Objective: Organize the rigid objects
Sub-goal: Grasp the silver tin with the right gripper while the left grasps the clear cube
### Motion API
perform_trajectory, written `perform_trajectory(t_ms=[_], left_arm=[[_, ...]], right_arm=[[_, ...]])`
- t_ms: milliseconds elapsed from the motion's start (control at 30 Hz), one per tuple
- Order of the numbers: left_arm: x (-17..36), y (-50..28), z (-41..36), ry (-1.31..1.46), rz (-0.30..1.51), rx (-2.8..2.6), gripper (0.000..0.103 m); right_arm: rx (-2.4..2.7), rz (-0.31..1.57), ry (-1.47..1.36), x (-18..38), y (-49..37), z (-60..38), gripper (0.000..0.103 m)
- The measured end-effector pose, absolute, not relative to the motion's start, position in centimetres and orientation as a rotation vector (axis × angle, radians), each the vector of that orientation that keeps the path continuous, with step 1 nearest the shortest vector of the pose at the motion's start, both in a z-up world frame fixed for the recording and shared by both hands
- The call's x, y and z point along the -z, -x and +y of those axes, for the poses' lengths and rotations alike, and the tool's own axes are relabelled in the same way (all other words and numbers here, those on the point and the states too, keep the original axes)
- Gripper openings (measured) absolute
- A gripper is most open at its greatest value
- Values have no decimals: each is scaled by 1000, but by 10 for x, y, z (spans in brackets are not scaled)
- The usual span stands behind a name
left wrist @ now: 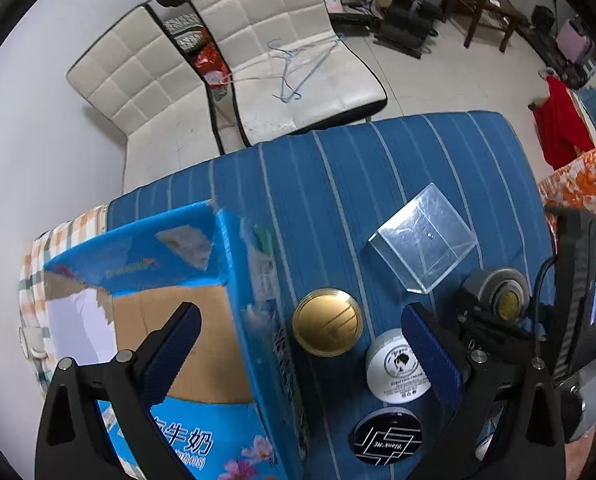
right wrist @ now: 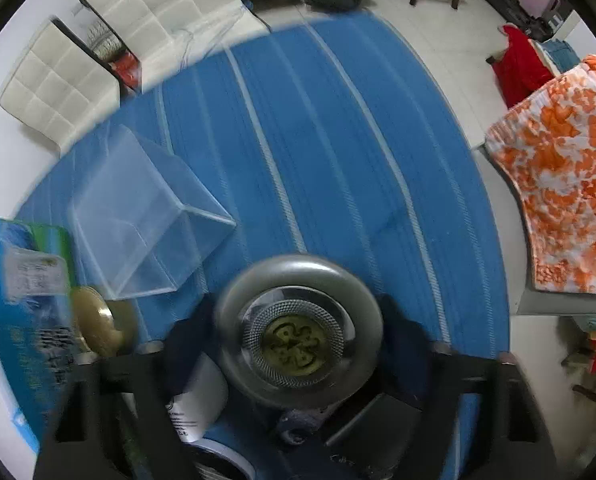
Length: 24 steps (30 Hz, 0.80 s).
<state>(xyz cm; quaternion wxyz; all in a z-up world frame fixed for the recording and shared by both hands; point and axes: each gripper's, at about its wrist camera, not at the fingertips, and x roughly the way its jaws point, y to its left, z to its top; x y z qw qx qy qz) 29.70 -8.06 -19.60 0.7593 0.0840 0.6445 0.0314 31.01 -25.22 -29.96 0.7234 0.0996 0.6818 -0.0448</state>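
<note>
So far the cardboard box (left wrist: 186, 320) looks empty where its inside shows, so I judge the sorting barely begun. The gold lid (left wrist: 327, 322), white jar (left wrist: 396, 366), black tin (left wrist: 387, 436) and clear cube (left wrist: 422, 240) all lie on the blue striped worktop (left wrist: 378, 168), beside the box. The right claw (right wrist: 298, 330) grips the grey round tin (right wrist: 298, 330) between its pads, lifted above the cloth. The left claw (left wrist: 298, 356) hovers wide and empty, straddling the box's wall, one finger over the interior.
</note>
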Motion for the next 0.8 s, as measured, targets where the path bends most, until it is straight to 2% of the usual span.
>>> perform_trajectory(t_ms=[267,467,667,700,733,800], left_arm=[[208,-327,-114,-180,1452,198,103],[258,-351,-153,-281,1609,304,103],[289,-362,-177,-327,1657,358,102],[294,-364,-179,-327,1664,355,99],[300,-367,-179,-334,1674,333,82],[303,-369,-177,-311,1676,324,79]], right_arm=[[94,1533,-239,296,-302,-294,74],[119,1542,-194,293,-307,-320,74],[131,1561,-182,293,-312,-328,74],[129,1565,-184,294,-313,-330,74],[129,1572,-182,295,-313,-327,74],[131,1577,-176,299,-314,-325,74]])
